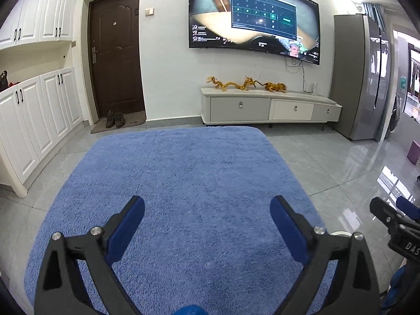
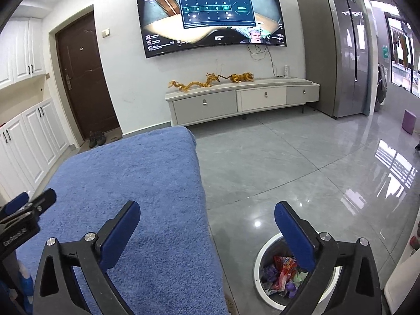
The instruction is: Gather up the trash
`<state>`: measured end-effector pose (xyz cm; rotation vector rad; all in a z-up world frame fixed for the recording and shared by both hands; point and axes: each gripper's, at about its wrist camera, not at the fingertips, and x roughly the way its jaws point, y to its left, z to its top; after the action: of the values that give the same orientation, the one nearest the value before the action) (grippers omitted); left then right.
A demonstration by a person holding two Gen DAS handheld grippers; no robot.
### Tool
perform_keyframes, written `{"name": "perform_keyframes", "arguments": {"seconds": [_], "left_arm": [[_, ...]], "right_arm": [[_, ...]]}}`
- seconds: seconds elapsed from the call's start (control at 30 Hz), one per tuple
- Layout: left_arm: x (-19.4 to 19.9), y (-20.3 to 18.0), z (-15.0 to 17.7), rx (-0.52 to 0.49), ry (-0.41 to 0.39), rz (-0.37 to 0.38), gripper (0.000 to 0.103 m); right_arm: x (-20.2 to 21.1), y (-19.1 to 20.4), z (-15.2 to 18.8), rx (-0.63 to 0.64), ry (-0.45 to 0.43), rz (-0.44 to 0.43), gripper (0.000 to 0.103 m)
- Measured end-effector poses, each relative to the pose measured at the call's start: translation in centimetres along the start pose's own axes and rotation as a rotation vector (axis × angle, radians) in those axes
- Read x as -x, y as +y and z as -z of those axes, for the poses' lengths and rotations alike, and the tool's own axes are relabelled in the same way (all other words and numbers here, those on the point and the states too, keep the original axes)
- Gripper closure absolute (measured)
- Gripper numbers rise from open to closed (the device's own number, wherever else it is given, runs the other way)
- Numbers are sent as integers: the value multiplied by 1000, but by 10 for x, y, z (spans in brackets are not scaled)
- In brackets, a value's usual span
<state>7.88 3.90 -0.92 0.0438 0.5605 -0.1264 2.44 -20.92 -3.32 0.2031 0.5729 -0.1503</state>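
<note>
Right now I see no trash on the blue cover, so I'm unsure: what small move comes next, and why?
Probably pull both hands back and stop. The left gripper and right gripper stand open and empty, the blue cover looks bare, and wrappers already lie in the bin.

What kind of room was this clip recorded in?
Most likely a home living room joined to the entryway. A large wall-mounted TV hangs above a low media console, a dark entry door has shoes on its mat, and a tall grey refrigerator stands at the right.
</note>
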Motion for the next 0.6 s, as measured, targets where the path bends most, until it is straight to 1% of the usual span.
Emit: {"name": "perform_keyframes", "arguments": {"seconds": [0.17, 0.27, 0.4, 0.6], "left_arm": [[-2, -7, 0, -20, -4, -22, 5], [-3, -8, 0, -14, -8, -27, 0], [-4, -12, 0, -13, -16, -38, 0], [-7, -11, 2, -15, -8, -24, 0]], "right_arm": [[-3, -9, 8, -9, 12, 24, 0], [-6, -12, 10, -14, 18, 36, 0], [-8, -15, 11, -18, 21, 55, 0], [-9, -23, 13, -32, 16, 97, 0]]}}
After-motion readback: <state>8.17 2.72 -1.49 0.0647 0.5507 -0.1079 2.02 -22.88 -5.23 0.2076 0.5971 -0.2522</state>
